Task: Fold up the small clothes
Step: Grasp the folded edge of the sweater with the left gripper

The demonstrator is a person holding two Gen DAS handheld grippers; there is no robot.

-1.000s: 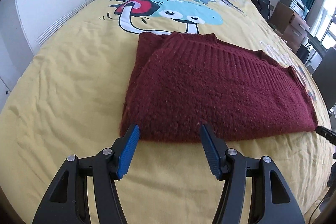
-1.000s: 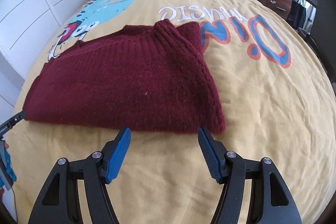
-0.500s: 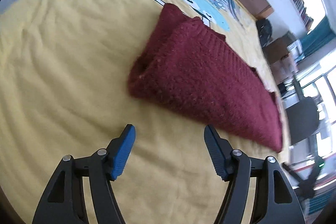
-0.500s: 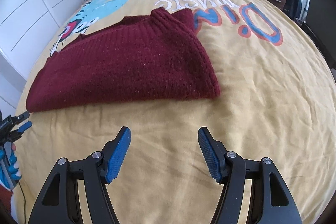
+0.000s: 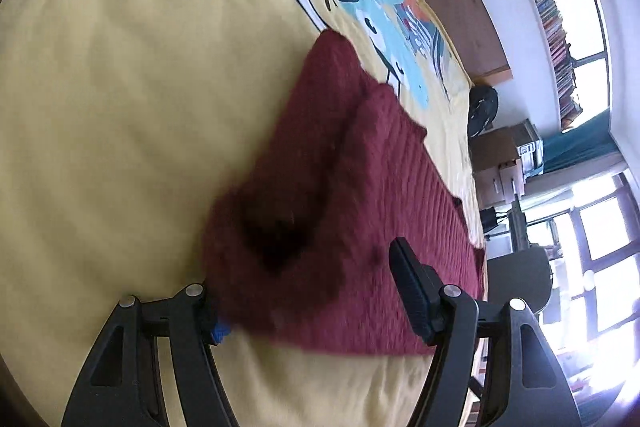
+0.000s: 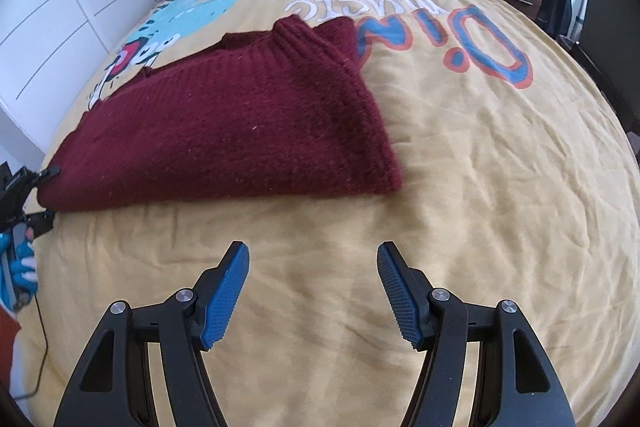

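Rolled and pushed in since a second ago, the left gripper (image 5: 308, 291) straddles the maroon sweater's (image 6: 224, 131) end, jaws agape, not yet pinching. Sweater lies folded mid-bedspread (image 6: 480, 163). Right gripper (image 6: 314, 291) hovers near, empty, half-spread. Closing now may snag just one layer.

Yellow bedspread (image 6: 500, 187): printed lettering (image 6: 420, 27), seen upside down, reads "Dino" (blue, orange-outlined) and probably "music" (white).

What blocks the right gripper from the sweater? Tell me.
Nothing visible. Only bare yellow bedspread lies between the open right gripper and the sweater; the left gripper is at its far corner.
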